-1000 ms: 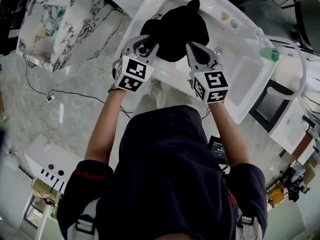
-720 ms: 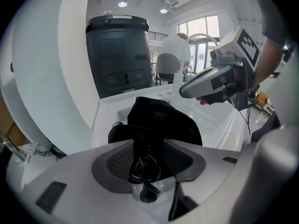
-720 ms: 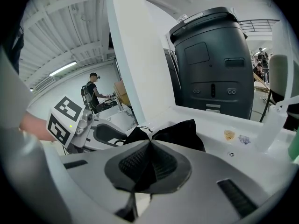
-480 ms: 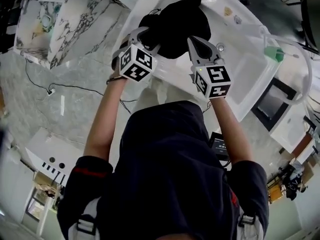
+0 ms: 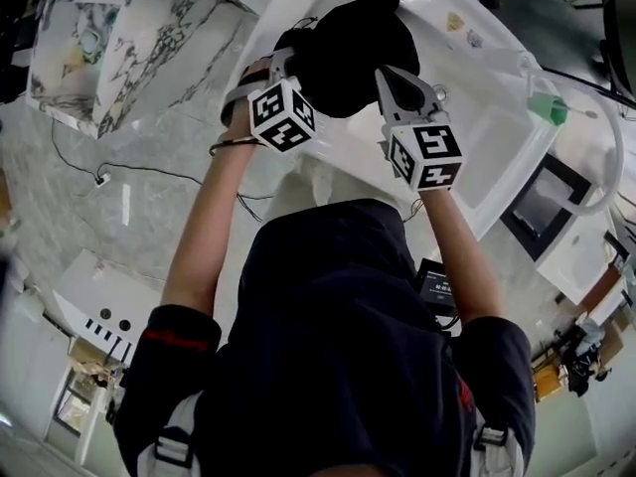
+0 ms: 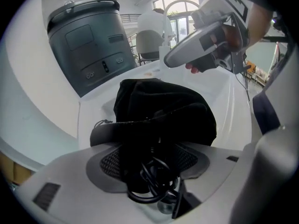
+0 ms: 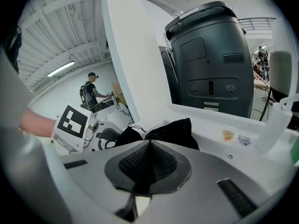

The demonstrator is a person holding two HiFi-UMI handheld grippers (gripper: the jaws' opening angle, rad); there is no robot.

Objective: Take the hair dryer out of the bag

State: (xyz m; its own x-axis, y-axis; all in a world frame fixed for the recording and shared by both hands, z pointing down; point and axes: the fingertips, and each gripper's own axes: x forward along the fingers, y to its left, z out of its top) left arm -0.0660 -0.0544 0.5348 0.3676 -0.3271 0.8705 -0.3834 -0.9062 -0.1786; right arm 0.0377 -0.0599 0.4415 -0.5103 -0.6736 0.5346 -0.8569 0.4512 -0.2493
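The black drawstring bag (image 5: 350,46) lies in the white basin (image 5: 467,167). Its body is hidden from me, but a coiled black cord (image 6: 152,183) shows at the bag's mouth. My left gripper (image 5: 290,64) points steeply down at that mouth. Its jaws are opening, and the cord and bag (image 6: 163,111) lie between them without being pressed. My right gripper (image 5: 390,78) is shut on a fold of the bag's edge at the near right; in the right gripper view black fabric is pinched between the pads (image 7: 133,164). The left gripper's marker cube (image 7: 74,122) shows there at the left.
A tall dark grey machine (image 7: 210,55) stands behind the basin. A translucent bottle with a green part (image 5: 542,107) sits at the basin's right end, and a small drain hole (image 7: 229,156) lies near it. A marble-patterned surface (image 5: 119,48) lies left. A person (image 7: 91,91) stands far off.
My left gripper has rolled and dipped toward the bag's mouth, and its jaws have spread. The right gripper has kept its hold with almost no movement.
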